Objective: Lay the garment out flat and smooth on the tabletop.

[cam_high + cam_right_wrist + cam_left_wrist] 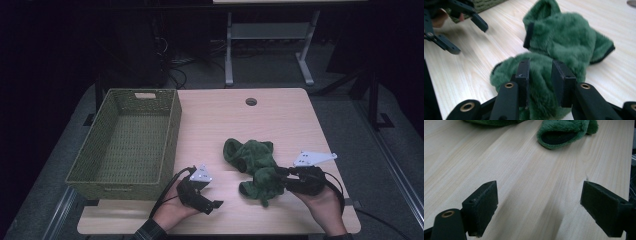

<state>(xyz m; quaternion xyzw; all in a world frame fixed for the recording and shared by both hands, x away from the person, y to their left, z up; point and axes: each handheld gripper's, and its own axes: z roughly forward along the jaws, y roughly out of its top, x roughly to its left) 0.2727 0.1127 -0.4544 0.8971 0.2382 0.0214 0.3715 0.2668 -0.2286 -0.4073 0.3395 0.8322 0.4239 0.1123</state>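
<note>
On the table (280, 115), right gripper (540, 75) fingers pinching green slipper (541, 100), left gripper (539, 207) fingers wide, basket (125, 145) alongside.

no readable text, labels, brands, numbers or signs anywhere, small pale tag on the basket (131, 145) rim (144, 95) too blurred to read, nothing printed on the table (280, 120)

A green woven basket (125, 145) stands on the left part of the wooden table (280, 120), which has a round hole (251, 102) near its far edge; beyond it, a grey metal frame (270, 45) on dark floor
</note>
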